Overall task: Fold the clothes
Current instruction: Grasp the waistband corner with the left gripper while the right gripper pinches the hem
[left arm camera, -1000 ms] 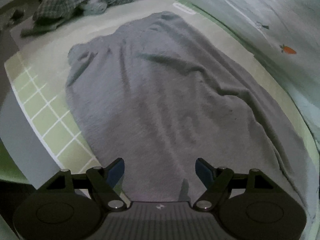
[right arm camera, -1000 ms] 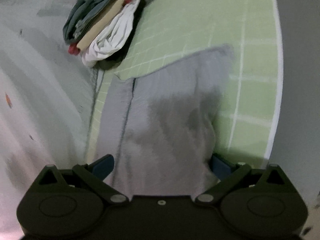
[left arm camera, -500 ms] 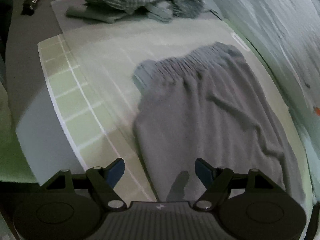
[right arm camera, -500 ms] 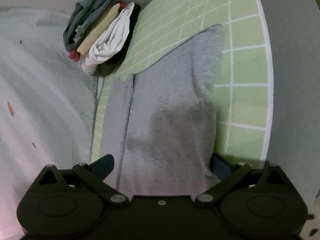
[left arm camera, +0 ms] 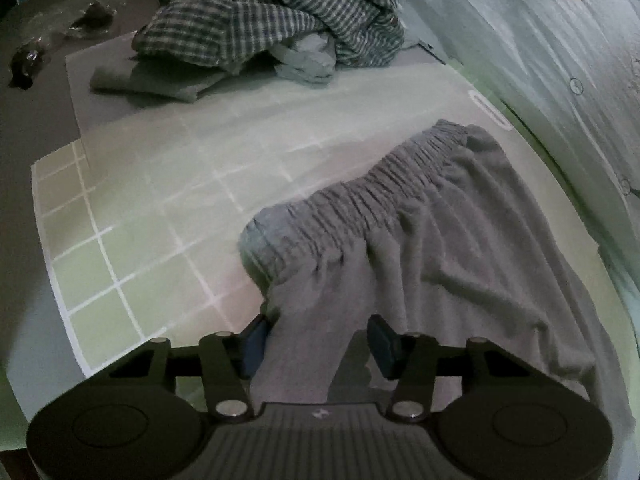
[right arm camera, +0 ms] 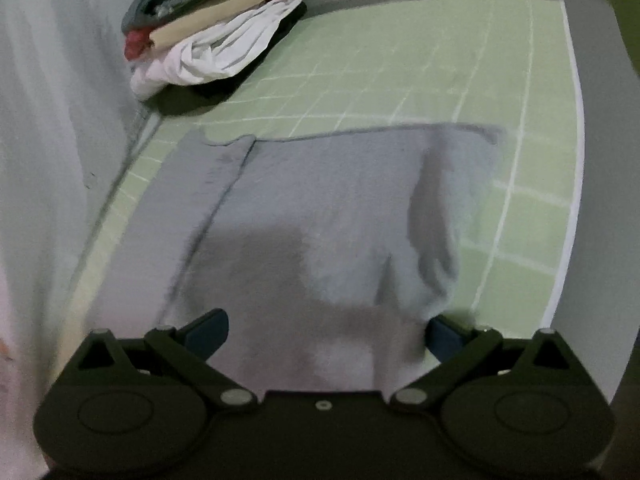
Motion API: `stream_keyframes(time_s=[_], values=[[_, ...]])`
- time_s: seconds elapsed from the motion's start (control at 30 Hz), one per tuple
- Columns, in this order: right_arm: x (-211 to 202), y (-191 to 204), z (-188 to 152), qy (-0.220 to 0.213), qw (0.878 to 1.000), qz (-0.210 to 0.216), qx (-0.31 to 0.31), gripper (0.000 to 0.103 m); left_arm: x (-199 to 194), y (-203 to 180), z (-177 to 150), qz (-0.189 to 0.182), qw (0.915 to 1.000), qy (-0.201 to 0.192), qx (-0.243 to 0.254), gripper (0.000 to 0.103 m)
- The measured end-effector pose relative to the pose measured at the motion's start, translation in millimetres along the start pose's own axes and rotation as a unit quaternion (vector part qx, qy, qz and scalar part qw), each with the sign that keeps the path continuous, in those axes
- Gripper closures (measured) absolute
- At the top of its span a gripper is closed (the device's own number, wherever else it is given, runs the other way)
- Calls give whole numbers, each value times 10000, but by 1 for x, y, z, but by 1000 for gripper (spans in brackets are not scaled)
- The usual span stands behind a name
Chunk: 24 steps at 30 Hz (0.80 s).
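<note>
We find grey shorts (left arm camera: 460, 248) lying flat on the green gridded mat (left arm camera: 120, 264), gathered elastic waistband (left arm camera: 360, 200) rumpled, leg hems (right arm camera: 360, 136) spread out.

Ahead of me I see a green gridded mat (left arm camera: 120, 264) on the worktop (left arm camera: 36, 128), carrot-print fabric (left arm camera: 560, 40) alongside, and dark wrapped bits (left arm camera: 28, 60) far off.

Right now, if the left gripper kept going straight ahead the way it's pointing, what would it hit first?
The left gripper already has the gray pants between its open fingers; straight on, it probably meets the gathered waistband first.
</note>
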State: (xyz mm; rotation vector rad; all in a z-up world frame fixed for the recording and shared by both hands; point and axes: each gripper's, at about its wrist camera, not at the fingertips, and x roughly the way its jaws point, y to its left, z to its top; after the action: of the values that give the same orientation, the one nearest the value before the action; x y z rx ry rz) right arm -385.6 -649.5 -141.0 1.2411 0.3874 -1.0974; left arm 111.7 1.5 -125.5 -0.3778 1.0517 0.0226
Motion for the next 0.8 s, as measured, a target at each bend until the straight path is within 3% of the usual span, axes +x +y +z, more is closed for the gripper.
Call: stream_keyframes(time_s=[0.07, 0.1, 0.13, 0.17, 0.23, 0.3, 0.47, 0.8], values=[[1, 3, 2, -23, 9999, -100, -78, 4, 1, -3, 1, 64, 10000, -2, -6, 70], [1, 4, 3, -34, 9998, -151, -117, 11, 1, -3, 1, 81, 10000, 18, -21, 77], [1, 6, 4, -45, 9997, -201, -156, 24, 2, -2, 2, 41, 10000, 61, -66, 92], [1, 7, 4, -57, 9995, -251, -195, 33, 2, 0, 2, 2, 9999, 98, -108, 97], [2, 10, 6, -79, 9990, -351, -272, 74, -3, 3, 2, -38, 9998, 31, -167, 99], [3, 13, 8, -102, 9983, -451, -350, 97, -7, 5, 2, -78, 9997, -36, -225, 100], [-20, 9, 8, -434, 9981, -329, -288, 100, -27, 14, 5, -199, 9984, -265, -452, 101], [-117, 13, 15, -1067, 9894, 724, 669, 101, -125, 28, 23, -315, 9898, -1236, -639, 101]])
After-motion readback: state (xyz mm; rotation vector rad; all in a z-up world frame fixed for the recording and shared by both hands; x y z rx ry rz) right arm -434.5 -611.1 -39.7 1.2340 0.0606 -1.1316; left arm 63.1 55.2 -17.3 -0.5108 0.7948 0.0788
